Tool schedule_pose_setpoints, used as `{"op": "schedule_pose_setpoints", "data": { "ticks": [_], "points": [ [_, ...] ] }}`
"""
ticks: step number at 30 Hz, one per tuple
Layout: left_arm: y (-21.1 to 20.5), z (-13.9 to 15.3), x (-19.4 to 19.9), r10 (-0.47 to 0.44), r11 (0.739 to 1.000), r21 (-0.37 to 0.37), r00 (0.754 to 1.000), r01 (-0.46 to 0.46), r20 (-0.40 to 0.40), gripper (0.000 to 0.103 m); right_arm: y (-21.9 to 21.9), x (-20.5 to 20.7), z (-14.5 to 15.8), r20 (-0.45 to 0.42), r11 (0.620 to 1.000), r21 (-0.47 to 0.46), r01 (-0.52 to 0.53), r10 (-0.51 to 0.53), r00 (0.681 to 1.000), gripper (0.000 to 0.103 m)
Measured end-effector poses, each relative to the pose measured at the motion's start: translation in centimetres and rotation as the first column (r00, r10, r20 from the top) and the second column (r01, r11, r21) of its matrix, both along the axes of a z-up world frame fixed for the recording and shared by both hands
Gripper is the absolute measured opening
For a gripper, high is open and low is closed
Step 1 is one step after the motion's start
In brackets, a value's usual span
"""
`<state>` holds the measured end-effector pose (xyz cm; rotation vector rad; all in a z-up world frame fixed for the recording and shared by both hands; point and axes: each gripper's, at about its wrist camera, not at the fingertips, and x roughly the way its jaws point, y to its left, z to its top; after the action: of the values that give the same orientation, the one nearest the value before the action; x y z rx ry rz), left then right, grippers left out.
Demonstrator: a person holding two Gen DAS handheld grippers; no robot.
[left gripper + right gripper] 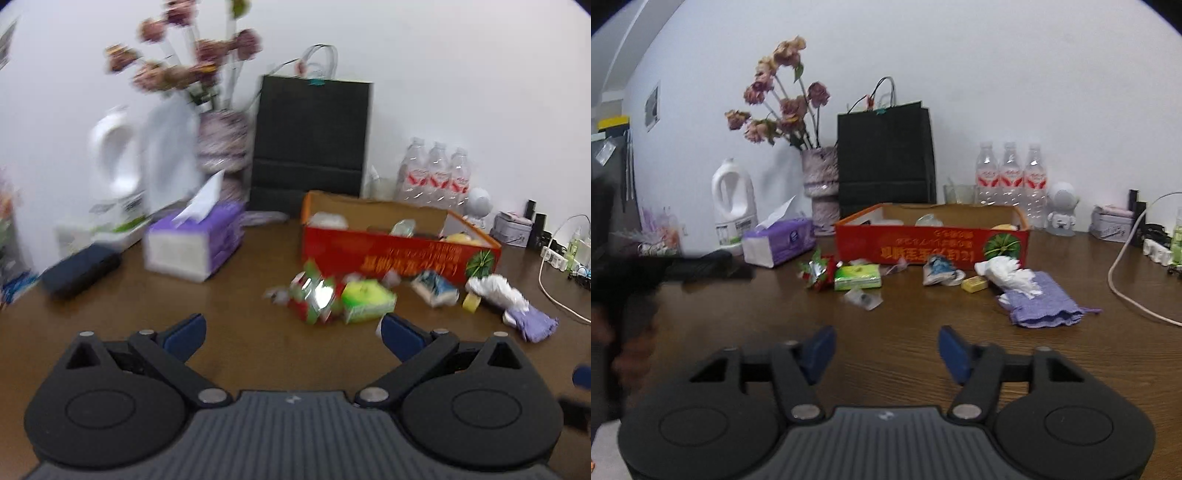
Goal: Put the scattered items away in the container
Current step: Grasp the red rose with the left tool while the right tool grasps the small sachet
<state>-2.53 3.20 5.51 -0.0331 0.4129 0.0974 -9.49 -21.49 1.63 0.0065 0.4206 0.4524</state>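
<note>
Several items already sit inside the red box (932,248), the container at the back-middle of the brown table (886,325). Pale bundles and something yellowish show above its rim, though what they are is hard to tell. So, by my read, the job has started but is far from finished.

Plenty remains loose just in front of the box. There's the shiny red-and-green wrapper (816,271), and beside it the green packet (857,277). A small clear packet (862,298) lies nearer the camera. Further along come the blue-and-white packet (938,271), a little yellow block (975,283), crumpled white paper (1008,275) and the purple cloth (1043,304). All of it is still on the wood, none of it touching a gripper.

The left gripper (291,334) is spread wide and holds nothing, pointing toward the wrapper and green packet. The right gripper (886,350) is likewise parted and empty, well back from the pile.

Now the views. The left wrist looks down over the box's rim and shows more of its contents, but it is smeared with blur. The right wrist is sharper. It shows the clear packet plainly and the purple cloth whole. Off to the box's left sit the purple tissue box (779,240) and the flower vase (820,184).
</note>
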Motion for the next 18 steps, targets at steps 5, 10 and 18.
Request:
{"op": "schedule_pose_setpoints", "data": {
  "ticks": [5, 10, 18],
  "points": [
    [-1.1, -1.7, 7.9, -0.027, 0.992, 0.117, 0.995, 0.038, -0.095, 0.096, 1.0, 2.5, 0.4, -0.038, 0.999, -0.041, 0.011, -0.012, 0.999, 0.057],
    [-1.2, -3.0, 10.0, -0.108, 0.992, 0.048, 0.986, 0.115, -0.129, 0.073, 1.7, 6.3, -0.3, -0.092, 0.999, -0.047, 0.015, -0.02, 0.996, 0.057],
    [1.7, -3.5, 10.3, -0.148, 0.98, -0.155, 0.975, 0.122, -0.163, 0.038, 4.5, 12.9, -1.2, -0.15, 0.999, -0.044, -0.028, 0.021, 0.989, 0.057]
  ]
}}
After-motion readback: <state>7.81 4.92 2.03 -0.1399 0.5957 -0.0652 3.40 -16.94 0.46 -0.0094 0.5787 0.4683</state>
